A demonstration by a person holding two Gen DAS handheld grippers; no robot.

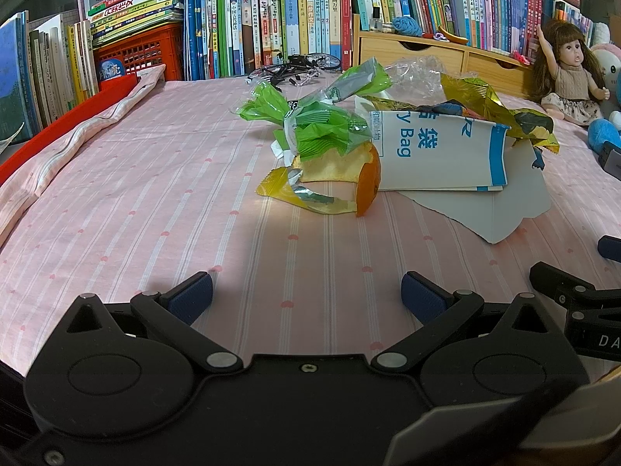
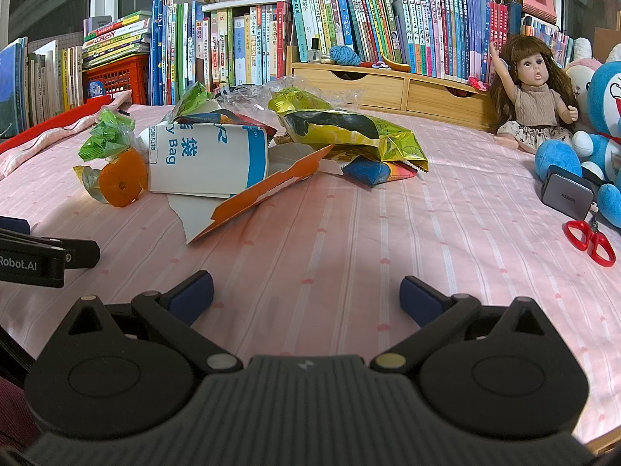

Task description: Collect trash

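A heap of trash lies mid-table on the pink cloth [image 1: 155, 202]. In it are green wrappers [image 1: 322, 124], an orange peel [image 1: 366, 182], a yellow wrapper [image 1: 302, 194], a white and blue paper bag [image 1: 438, 147], torn card [image 2: 268, 190] and a yellow-green snack bag [image 2: 345, 128]. My left gripper [image 1: 306, 295] hovers open in front of the peel, nothing between its pads. My right gripper [image 2: 306, 297] is open too, short of the torn card [image 2: 268, 190]. Each gripper shows at the edge of the other's view.
Books [image 2: 349, 27] and a wooden drawer unit [image 2: 388, 85] line the back. A doll [image 2: 535, 93], blue plush [image 2: 594, 116], grey charger [image 2: 566, 194] and red scissors [image 2: 590, 240] sit at right. A red crate [image 1: 139, 54] and folded cloth [image 1: 70, 143] are left.
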